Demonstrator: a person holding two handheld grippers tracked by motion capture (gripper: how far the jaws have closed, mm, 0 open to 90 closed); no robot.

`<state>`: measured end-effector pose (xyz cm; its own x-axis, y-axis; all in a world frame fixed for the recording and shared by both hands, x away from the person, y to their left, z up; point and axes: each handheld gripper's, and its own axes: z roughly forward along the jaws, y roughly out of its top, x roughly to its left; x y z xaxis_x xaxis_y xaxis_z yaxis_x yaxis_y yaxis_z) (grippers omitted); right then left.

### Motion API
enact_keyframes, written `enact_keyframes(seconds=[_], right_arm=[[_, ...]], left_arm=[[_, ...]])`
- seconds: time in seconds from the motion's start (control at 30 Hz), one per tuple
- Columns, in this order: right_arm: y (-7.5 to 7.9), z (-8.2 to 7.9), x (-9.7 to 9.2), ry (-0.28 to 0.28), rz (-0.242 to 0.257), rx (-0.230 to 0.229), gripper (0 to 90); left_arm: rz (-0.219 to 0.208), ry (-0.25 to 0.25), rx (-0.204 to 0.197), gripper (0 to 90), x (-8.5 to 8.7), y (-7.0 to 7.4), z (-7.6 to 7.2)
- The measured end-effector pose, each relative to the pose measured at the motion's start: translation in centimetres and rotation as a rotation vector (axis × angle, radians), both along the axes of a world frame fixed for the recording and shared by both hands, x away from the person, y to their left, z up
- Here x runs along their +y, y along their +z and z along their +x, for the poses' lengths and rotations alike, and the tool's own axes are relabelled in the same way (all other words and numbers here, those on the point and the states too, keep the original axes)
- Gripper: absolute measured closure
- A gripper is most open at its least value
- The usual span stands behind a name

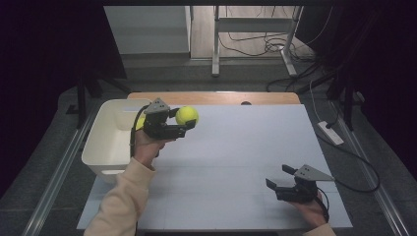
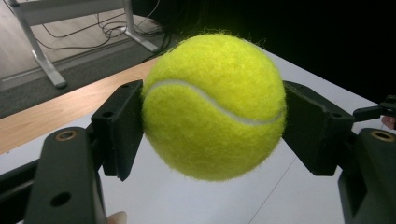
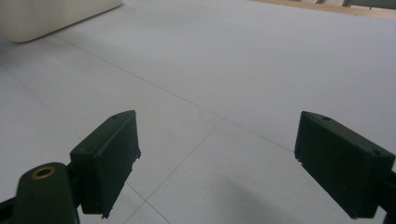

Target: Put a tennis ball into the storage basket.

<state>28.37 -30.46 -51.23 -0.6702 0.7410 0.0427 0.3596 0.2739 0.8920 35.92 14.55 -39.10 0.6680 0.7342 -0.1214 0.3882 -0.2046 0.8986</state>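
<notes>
Tennis ball (image 2: 214,105) clamped in left hand-held gripper (image 1: 186,120); right hand-held gripper (image 1: 278,177) wide open, empty

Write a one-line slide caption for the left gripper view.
Left gripper shut on a yellow tennis ball, held clear above the white table.

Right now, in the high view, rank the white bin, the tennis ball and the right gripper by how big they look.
1. White bin, clearly largest.
2. Right gripper, sitting nearer the camera, so its lead over the ball is unsure.
3. Tennis ball, smallest, held in the left gripper.
</notes>
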Motion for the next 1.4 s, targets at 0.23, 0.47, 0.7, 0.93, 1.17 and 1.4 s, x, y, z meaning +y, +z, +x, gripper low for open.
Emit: enact_keyframes(seconds=[0.23,0.47,0.7,0.93,1.17,1.4], right_arm=[[0.0,0.0,0.0,0.0,0.003,-0.002,13.6],[0.3,-0.1,0.1,0.003,0.017,-0.008,13.6],[0.4,-0.1,0.2,0.005,0.015,-0.009,13.6],[0.3,-0.1,0.2,0.004,0.014,-0.008,13.6],[0.3,-0.1,0.1,0.004,0.019,-0.009,13.6],[0.3,-0.1,0.2,0.003,0.013,-0.008,13.6]], left_arm=[[-0.002,0.011,-0.009,27.5,0.7,0.4,-0.2],[-0.006,0.028,-0.015,27.5,1.6,0.8,-0.6],[-0.005,0.047,-0.016,27.5,2.5,0.8,-0.7],[-0.006,0.073,-0.021,27.5,3.5,1.0,-0.8],[-0.011,0.095,-0.031,27.5,4.3,1.2,-1.0],[-0.018,0.119,-0.032,27.5,5.2,1.2,-1.1]])
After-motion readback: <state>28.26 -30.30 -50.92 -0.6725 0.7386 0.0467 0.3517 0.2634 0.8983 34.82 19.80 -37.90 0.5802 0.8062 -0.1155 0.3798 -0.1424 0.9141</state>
